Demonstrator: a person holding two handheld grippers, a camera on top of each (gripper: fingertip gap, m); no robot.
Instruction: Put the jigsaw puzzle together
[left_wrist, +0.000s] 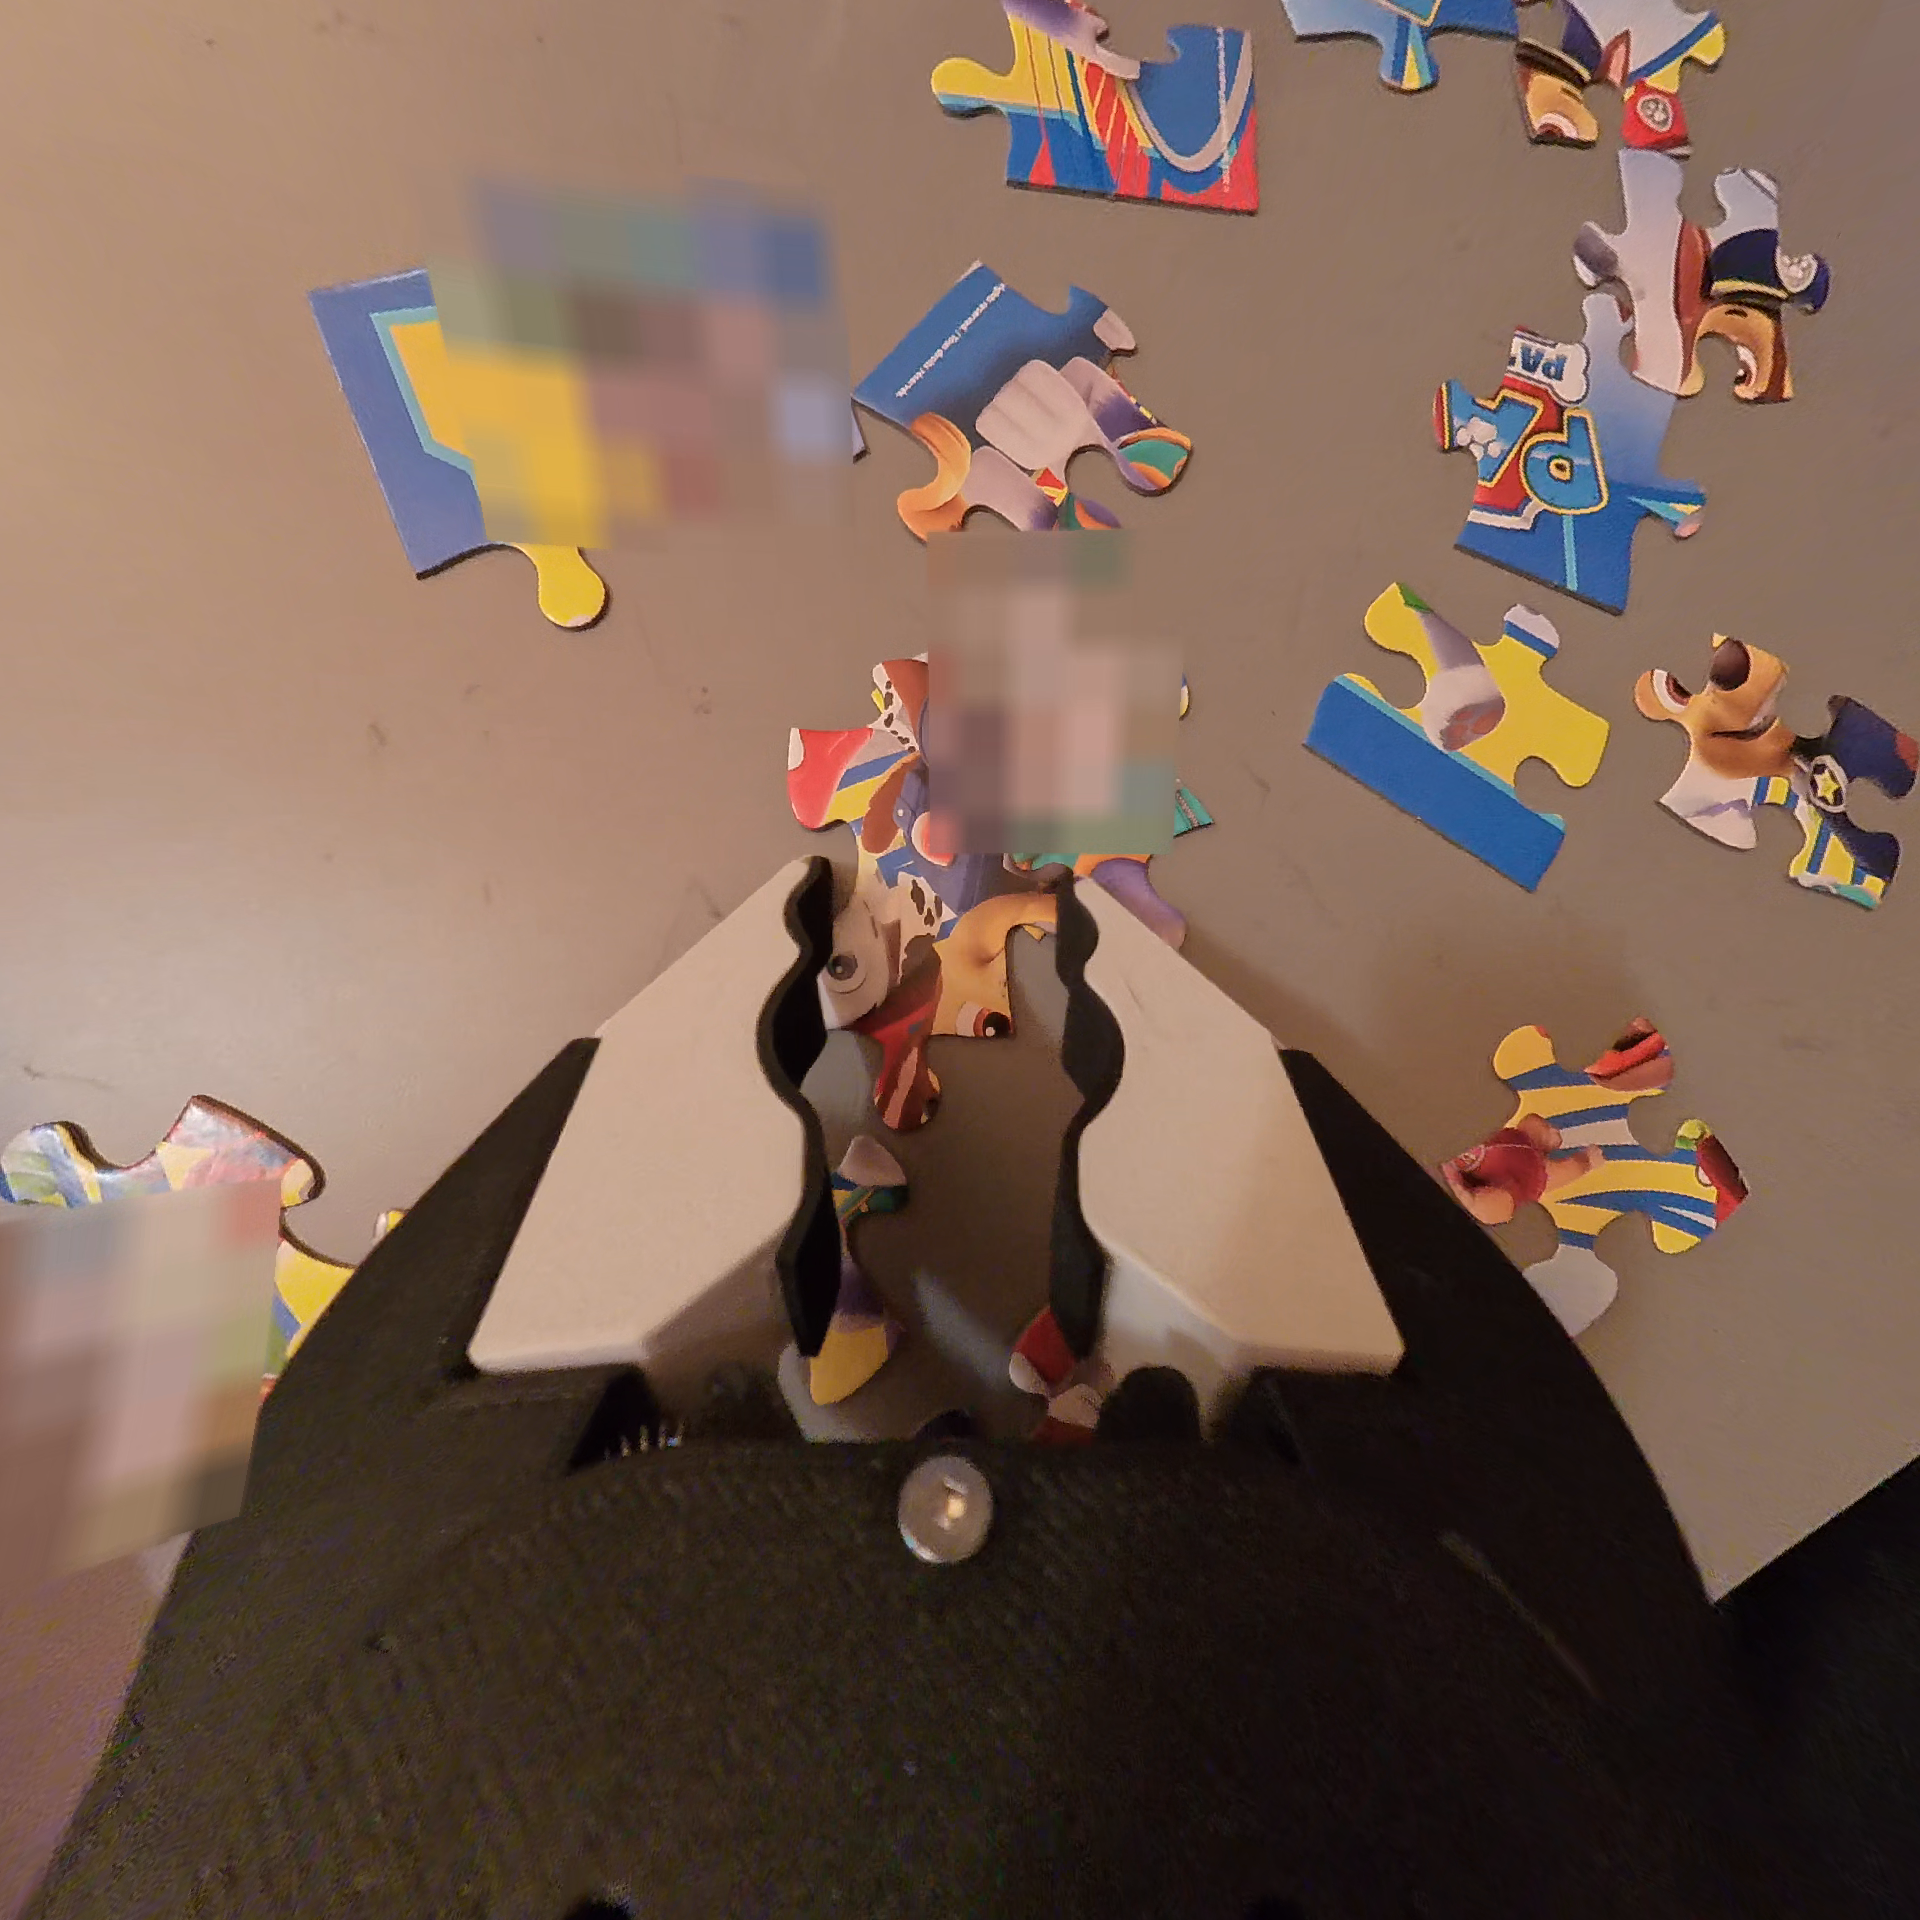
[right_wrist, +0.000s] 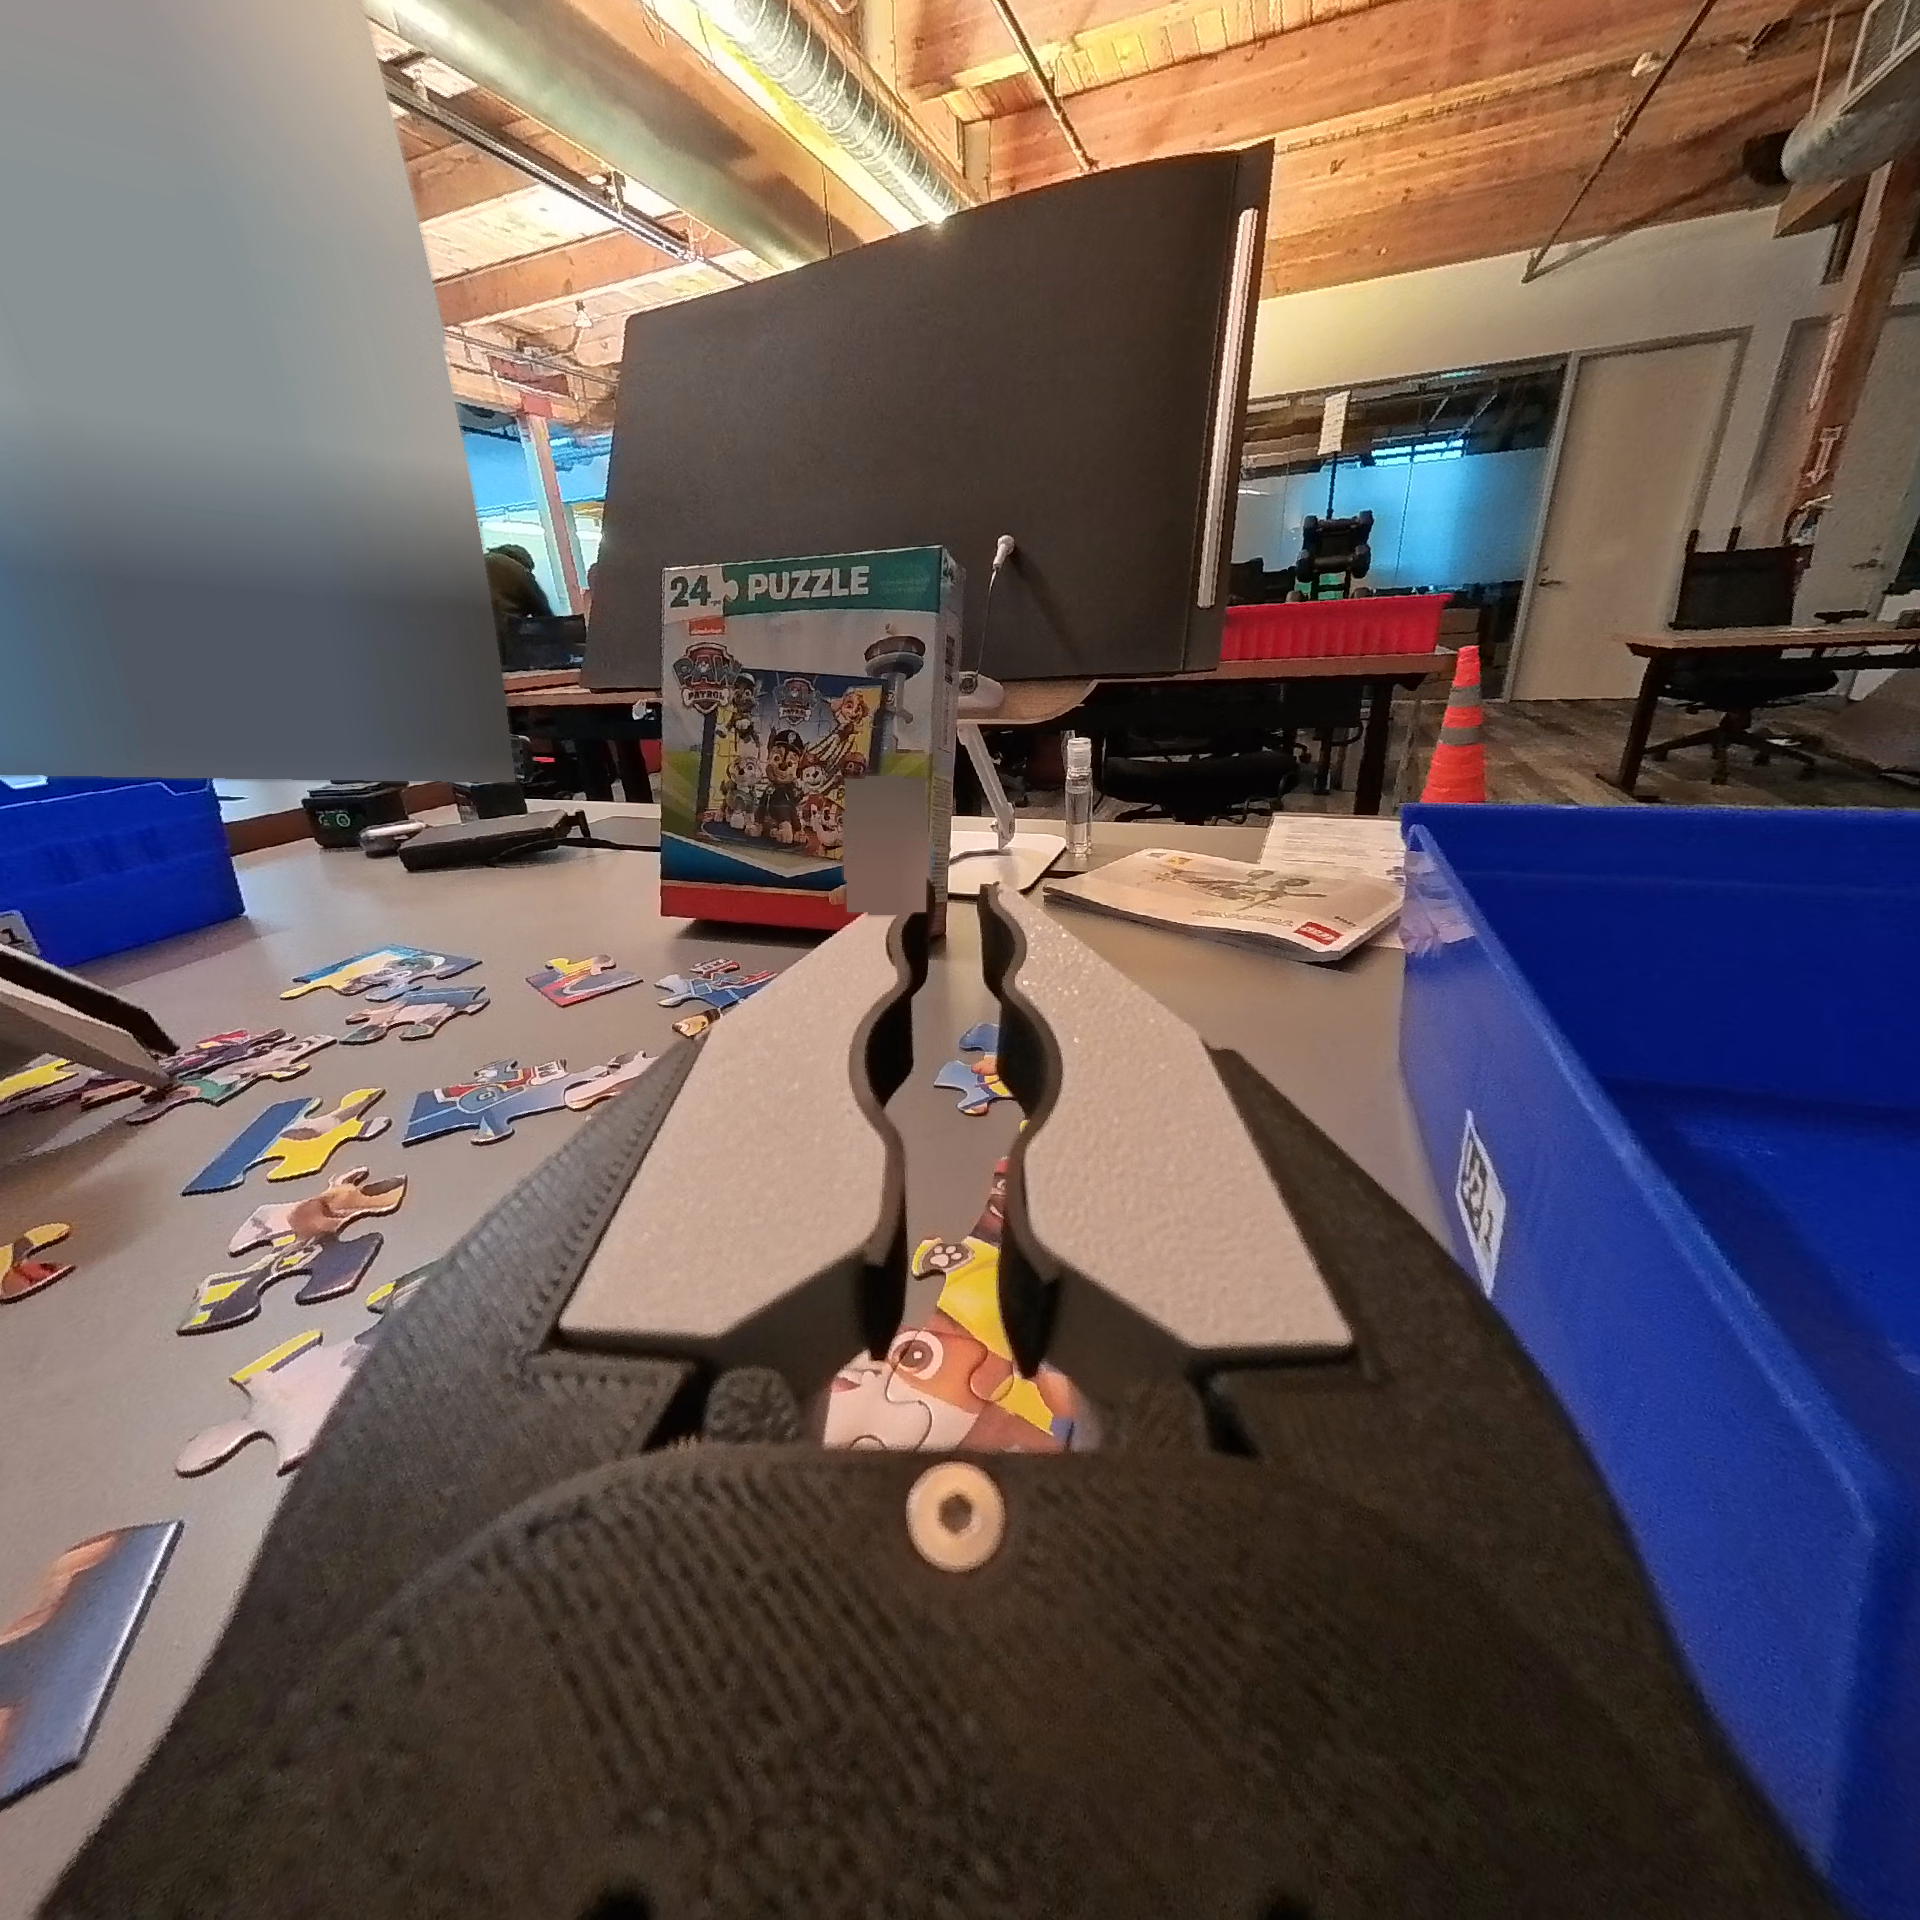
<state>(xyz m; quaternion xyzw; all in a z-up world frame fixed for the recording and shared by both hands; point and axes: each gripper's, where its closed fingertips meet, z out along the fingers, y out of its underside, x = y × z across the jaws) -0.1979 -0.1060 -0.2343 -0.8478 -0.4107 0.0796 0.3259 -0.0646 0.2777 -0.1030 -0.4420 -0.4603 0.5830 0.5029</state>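
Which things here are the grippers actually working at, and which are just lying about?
At the grippers:
- left gripper, open, over joined puzzle pieces
- right gripper, holding nothing, above an assembled patch
- loose pieces scattered on the table

Lying about:
- puzzle box
- blue bin
- booklet
- clear vial
- monitor

The left wrist camera looks almost straight down at the table (left_wrist: 260, 779) from close up, so scattered puzzle pieces (left_wrist: 1455, 748) fill the view, with a table edge cutting the lower right corner. The right one sits low and close to the table, looking level across it toward a puzzle box (right_wrist: 805, 748) and the room behind. Both views share the grey table and the loose pieces.
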